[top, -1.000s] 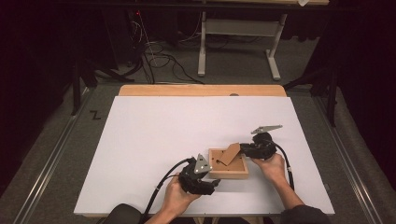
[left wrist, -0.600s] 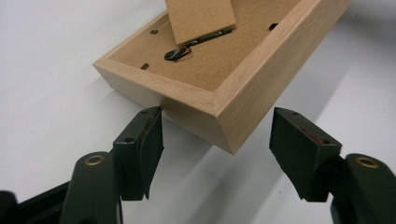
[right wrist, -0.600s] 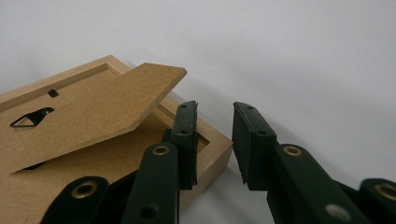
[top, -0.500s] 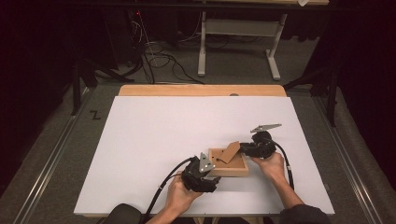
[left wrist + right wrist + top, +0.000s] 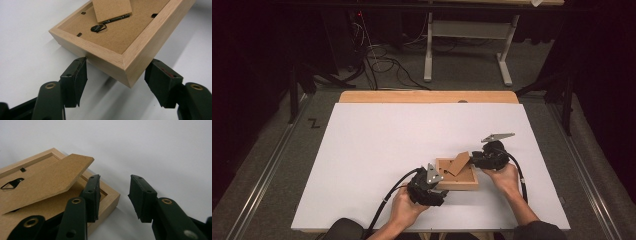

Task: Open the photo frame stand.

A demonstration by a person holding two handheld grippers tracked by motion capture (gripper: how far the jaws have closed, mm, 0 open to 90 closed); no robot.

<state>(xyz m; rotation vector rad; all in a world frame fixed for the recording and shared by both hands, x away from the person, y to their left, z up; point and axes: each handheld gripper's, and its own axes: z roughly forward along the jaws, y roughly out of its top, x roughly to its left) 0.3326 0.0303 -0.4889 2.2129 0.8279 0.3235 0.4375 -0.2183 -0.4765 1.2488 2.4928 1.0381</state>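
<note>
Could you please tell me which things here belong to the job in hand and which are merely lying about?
In the job: wooden picture frame, its fold-out stand, left gripper, right gripper.

Lying about: loose cables and a white desk frame on the floor beyond the table.

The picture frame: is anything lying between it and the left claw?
Nothing visible. The near corner of the picture frame sits in the open gap of the left claw, with bare white table around it; neither jaw clearly presses the wood.
</note>
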